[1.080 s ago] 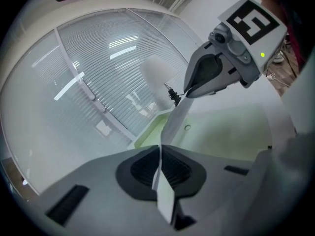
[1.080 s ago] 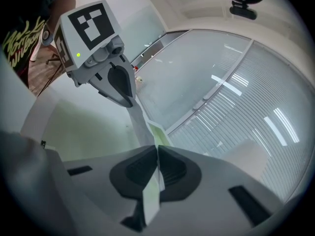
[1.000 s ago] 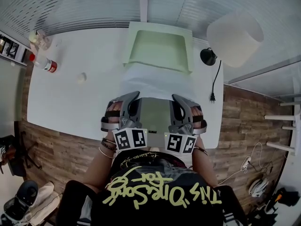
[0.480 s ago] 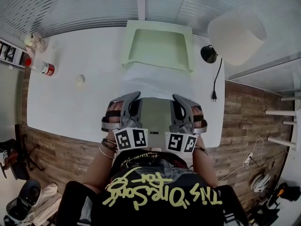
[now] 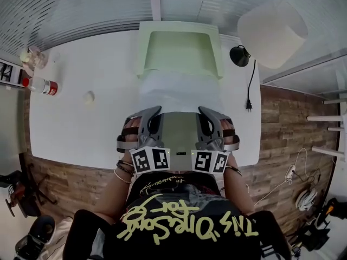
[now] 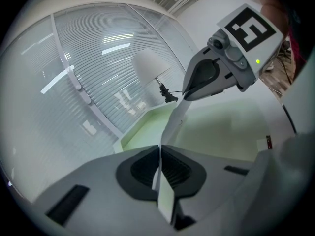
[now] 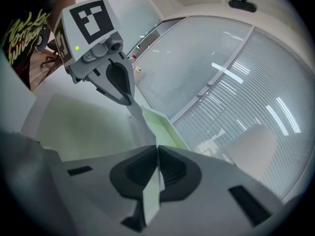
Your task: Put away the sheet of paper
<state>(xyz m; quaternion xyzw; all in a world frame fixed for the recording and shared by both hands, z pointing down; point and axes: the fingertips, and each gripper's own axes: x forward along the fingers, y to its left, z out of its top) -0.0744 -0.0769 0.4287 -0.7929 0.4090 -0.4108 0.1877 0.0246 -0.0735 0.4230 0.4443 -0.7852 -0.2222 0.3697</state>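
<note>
Far left on the worktop (image 5: pixel 76 134): a clear jar (image 5: pixel 30 56), a bottle with a red cap and label (image 5: pixel 40 85) lying on its side, and a small pale round thing (image 5: pixel 88 97) a bit further in. All are well apart from the paper.

Left gripper (image 5: pixel 150 117): fingers (image 6: pixel 138 168) closed on the left edge of the sheet of paper (image 5: pixel 179 91), with the edge pinched between the pads.

The sheet spans between the two grippers at worktop centre. Its near part is between them and its far end reaches the near rim of the green tray (image 5: pixel 214 53). Can't tell whether it touches the tray.

Right gripper (image 5: pixel 209 117): fingers (image 7: pixel 172 171) closed on the sheet's right edge, same pinch. Both grippers point away from the person, toward the tray.

Right of the tray: lamp with white shade (image 5: pixel 271 31) and black base (image 5: pixel 238 54). Its cord (image 5: pixel 250 85) runs toward the worktop's near edge, with the plug lying near the right edge.
</note>
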